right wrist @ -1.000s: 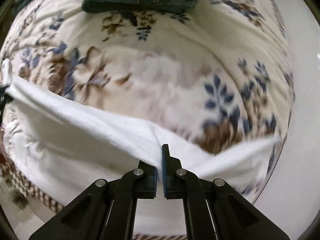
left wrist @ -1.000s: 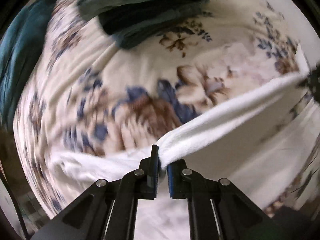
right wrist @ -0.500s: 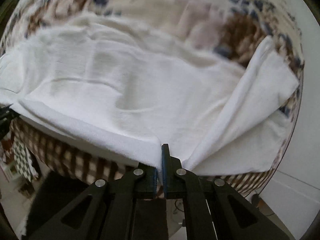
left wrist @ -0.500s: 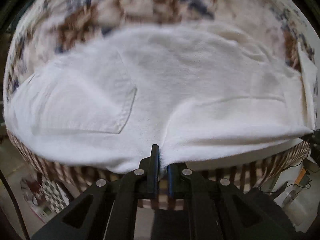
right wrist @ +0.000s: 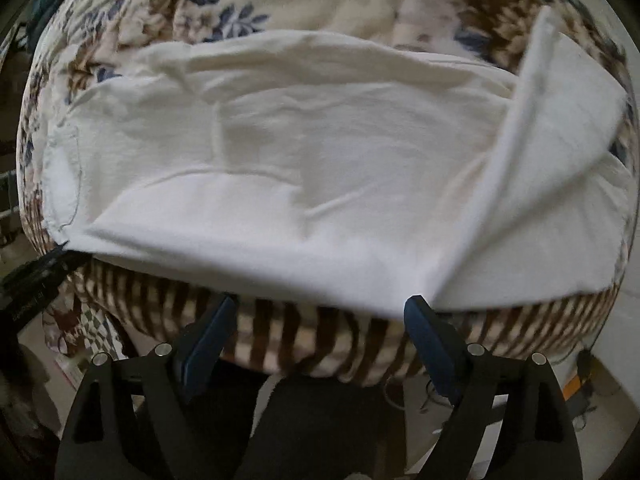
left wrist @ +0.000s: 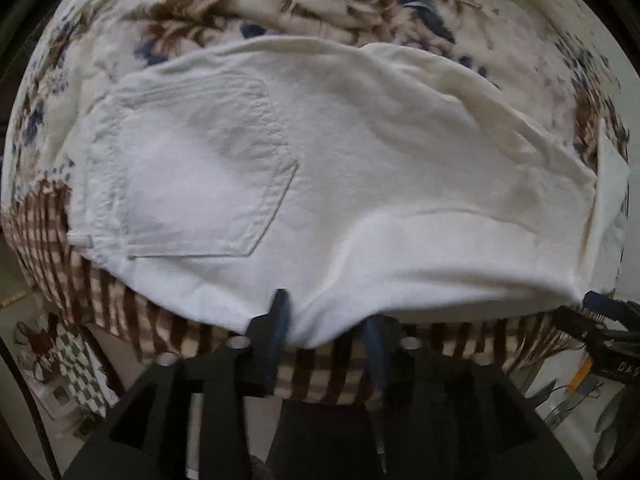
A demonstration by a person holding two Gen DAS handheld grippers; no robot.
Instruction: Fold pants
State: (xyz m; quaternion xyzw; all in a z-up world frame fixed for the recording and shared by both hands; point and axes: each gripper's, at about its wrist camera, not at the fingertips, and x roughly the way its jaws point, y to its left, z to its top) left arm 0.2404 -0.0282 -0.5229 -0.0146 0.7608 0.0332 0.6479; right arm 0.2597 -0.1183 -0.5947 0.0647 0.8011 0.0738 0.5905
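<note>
fingers parted, pants on floral bedspread

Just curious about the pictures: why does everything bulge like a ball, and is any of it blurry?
Left wrist view: fisheye lens bows the white pants and floral blanket; corners go black, with slight blur. Right wrist view: same bulge, soft blur along the pants' near edge, even lighting without glare.

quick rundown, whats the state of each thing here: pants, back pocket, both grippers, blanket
white pants: folded over, lying on the bed, near edge at the bed's edge
back pocket: facing up, flat
left gripper: jaws just opened, pants edge between them, not pinched
right gripper: jaws just opened wide, nothing held
floral blanket: spread under the pants
</note>
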